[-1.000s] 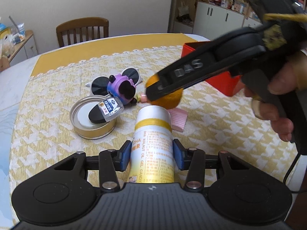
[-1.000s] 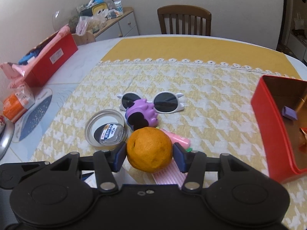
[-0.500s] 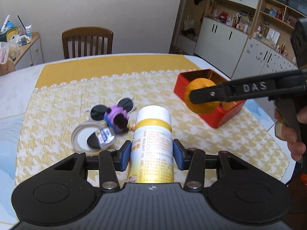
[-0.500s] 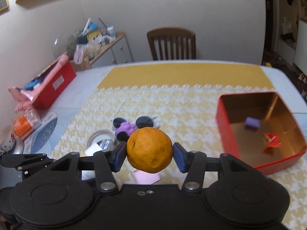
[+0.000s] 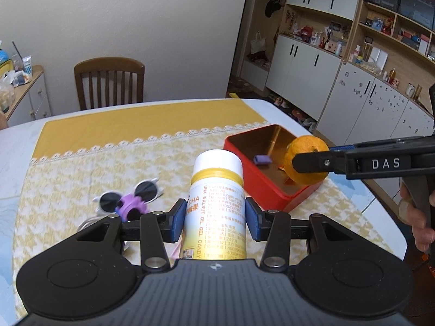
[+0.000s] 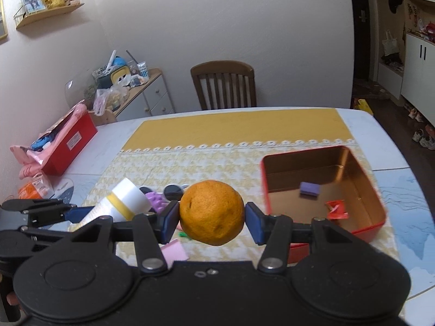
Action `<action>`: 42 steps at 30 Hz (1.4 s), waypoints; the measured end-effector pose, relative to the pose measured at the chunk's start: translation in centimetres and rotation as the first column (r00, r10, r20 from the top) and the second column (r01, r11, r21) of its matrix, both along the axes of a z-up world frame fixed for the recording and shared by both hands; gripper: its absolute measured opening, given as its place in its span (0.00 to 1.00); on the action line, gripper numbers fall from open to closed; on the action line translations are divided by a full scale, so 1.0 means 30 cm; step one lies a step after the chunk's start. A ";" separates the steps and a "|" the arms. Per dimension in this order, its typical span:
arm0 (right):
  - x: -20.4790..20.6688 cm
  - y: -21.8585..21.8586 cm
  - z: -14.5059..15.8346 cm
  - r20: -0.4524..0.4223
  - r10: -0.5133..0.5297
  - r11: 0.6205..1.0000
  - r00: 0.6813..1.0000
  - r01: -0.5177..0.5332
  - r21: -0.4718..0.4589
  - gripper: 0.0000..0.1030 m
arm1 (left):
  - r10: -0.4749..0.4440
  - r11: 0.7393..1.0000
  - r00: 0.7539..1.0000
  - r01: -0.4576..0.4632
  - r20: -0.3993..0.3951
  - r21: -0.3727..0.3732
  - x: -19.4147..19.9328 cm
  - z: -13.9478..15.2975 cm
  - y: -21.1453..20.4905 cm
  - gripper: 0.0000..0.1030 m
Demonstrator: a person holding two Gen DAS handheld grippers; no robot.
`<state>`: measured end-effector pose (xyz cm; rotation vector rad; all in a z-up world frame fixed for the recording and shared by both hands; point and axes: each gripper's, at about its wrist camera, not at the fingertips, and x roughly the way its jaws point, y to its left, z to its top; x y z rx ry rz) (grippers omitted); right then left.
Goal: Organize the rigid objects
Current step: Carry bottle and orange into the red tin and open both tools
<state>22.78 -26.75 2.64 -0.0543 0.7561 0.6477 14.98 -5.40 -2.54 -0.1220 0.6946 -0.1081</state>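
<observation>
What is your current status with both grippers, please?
Left gripper shut on candy bottle. Right gripper shut on orange. Red tin open, unobstructed.

Orange fruit (image 6: 212, 212); red tin (image 6: 379, 209) with gold inside; white bottle (image 5: 216, 206), yellow band; yellow-white houndstooth cloth (image 5: 81, 179).

A round orange fruit (image 6: 212, 212) with dimpled peel hangs over the red, gold-lined metal box's (image 6: 379, 203) near edge. A white, yellow-banded plastic bottle (image 5: 216, 206) is held above the table's (image 5: 21, 141) near edge.
</observation>
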 end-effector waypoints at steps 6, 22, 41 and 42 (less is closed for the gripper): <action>0.049 -0.091 0.000 -0.002 -0.024 1.000 1.000 0.024 -0.008 0.50 | -0.022 1.000 1.000 0.022 0.007 0.006 0.068 0.015 -0.086 0.43; 0.245 -0.321 -0.042 -0.013 -0.078 0.996 0.997 0.078 -0.044 0.50 | -0.021 0.999 0.999 0.020 -0.040 -0.032 0.311 -0.021 -0.286 0.43; 0.548 -0.343 -0.139 -0.044 -0.031 0.994 0.999 0.026 -0.108 0.50 | 0.045 0.997 0.986 -0.036 -0.161 0.061 0.576 -0.187 -0.492 0.43; 0.565 -0.333 -0.150 -0.047 -0.025 0.993 0.999 0.019 -0.118 0.50 | 0.052 0.997 0.984 -0.042 -0.170 0.064 0.590 -0.197 -0.496 0.43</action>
